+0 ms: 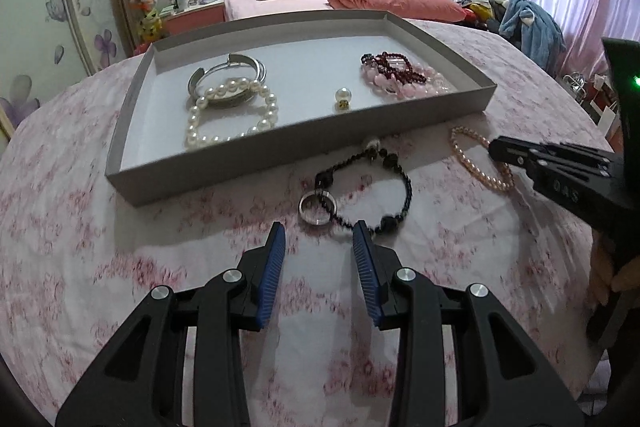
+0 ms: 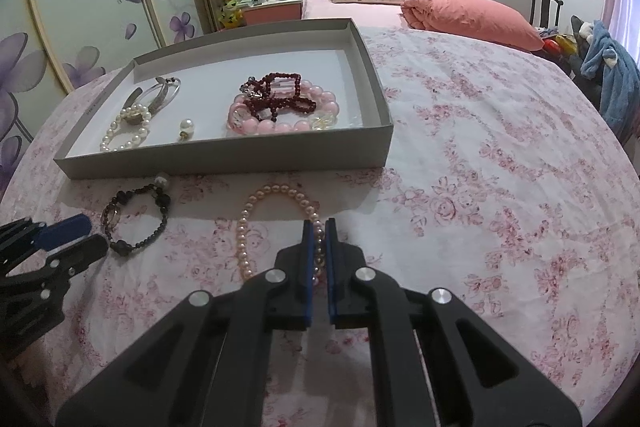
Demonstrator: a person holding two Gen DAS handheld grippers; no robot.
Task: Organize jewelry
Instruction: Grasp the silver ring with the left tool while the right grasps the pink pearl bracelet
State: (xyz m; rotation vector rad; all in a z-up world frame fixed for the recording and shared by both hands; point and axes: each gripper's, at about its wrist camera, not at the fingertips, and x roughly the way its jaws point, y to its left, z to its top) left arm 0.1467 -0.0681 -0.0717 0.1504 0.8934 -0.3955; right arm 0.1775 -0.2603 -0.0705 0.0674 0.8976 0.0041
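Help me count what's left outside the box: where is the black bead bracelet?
The black bead bracelet lies on the floral cloth, just in front of the grey box, with a silver ring at its left edge and the pink pearl bracelet to its right.

I count one grey tray (image 1: 280,147) beyond my grippers, holding five pieces: silver bangle (image 1: 228,73), white pearl bracelet (image 1: 232,119), pearl earring (image 1: 342,99), dark red beads (image 1: 390,65), pink beads (image 1: 400,87). Nearer me, three: black bracelet (image 1: 372,187), silver ring (image 1: 316,207), peach pearl bracelet (image 2: 276,219).
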